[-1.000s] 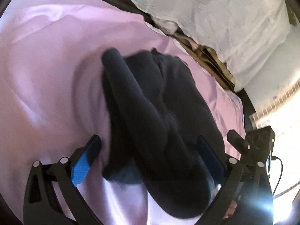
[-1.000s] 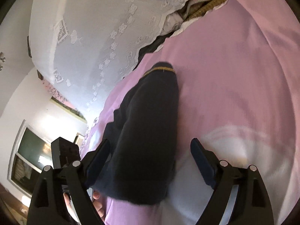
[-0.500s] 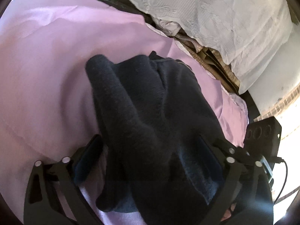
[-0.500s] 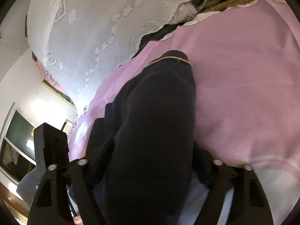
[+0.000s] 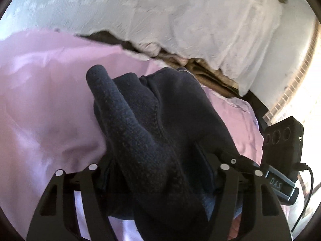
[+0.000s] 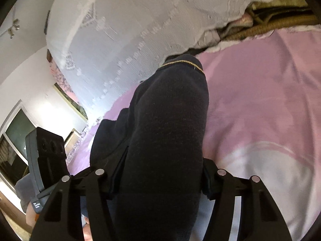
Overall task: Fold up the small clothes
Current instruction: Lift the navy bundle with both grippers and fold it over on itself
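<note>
Dark knit garment [image 5: 160, 132] bunched between both grippers' fingers [image 5: 204, 170], pinched, above pink sheet [image 5: 50, 104]

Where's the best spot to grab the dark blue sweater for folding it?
Probably the near bottom hem, one corner each, coming in from the person's side. The dark blue sweater bunches thickest there, and the left gripper and right gripper already pinch it, the sleeve draped forward.
</note>
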`<action>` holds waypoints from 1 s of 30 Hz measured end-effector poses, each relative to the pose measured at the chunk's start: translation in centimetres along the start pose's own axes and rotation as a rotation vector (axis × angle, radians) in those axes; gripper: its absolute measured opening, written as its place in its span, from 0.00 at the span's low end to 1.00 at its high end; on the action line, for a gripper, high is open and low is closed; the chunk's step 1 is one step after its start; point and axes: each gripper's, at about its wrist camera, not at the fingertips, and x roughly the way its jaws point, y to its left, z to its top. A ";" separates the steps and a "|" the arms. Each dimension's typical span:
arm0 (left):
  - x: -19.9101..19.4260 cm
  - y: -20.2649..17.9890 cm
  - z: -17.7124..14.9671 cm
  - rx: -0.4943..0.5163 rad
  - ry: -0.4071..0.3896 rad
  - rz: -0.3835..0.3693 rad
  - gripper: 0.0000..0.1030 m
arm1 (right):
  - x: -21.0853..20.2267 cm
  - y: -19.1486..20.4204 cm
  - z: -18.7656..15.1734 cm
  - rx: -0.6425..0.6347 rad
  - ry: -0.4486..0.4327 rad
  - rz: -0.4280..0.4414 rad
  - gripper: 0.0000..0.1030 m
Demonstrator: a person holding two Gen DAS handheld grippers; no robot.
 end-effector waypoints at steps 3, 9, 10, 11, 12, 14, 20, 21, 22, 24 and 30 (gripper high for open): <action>-1.5 -2.3 -1.0 0.045 -0.021 -0.012 0.64 | -3.1 0.7 -0.7 -0.012 -0.032 -0.008 0.60; -7.7 -6.2 -3.8 0.095 -0.094 0.007 0.64 | -8.8 4.2 -2.4 -0.074 -0.069 0.025 0.60; -8.7 -6.4 -4.3 0.092 -0.105 0.010 0.64 | -9.7 5.5 -3.2 -0.099 -0.067 0.044 0.60; -10.6 -6.4 -5.1 0.084 -0.124 0.014 0.64 | -10.1 6.4 -3.7 -0.118 -0.066 0.059 0.60; -12.1 -6.2 -6.0 0.073 -0.140 0.019 0.64 | -10.6 7.6 -4.6 -0.144 -0.060 0.079 0.61; -14.8 -5.7 -7.6 0.045 -0.162 0.035 0.65 | -11.1 9.5 -6.2 -0.178 -0.043 0.113 0.61; -24.3 -3.2 -12.0 -0.047 -0.230 0.192 0.64 | -9.6 17.2 -10.4 -0.265 0.085 0.277 0.61; -25.8 -2.8 -12.4 -0.055 -0.238 0.224 0.64 | -9.0 18.9 -11.0 -0.280 0.109 0.316 0.61; -27.6 -2.3 -12.8 -0.059 -0.250 0.265 0.64 | -8.7 19.9 -11.3 -0.291 0.121 0.338 0.60; -30.1 -1.4 -13.3 -0.072 -0.268 0.313 0.64 | -7.8 22.4 -12.0 -0.321 0.145 0.382 0.60; -32.0 4.6 -13.8 -0.190 -0.266 0.341 0.64 | -2.9 26.2 -13.6 -0.355 0.211 0.381 0.60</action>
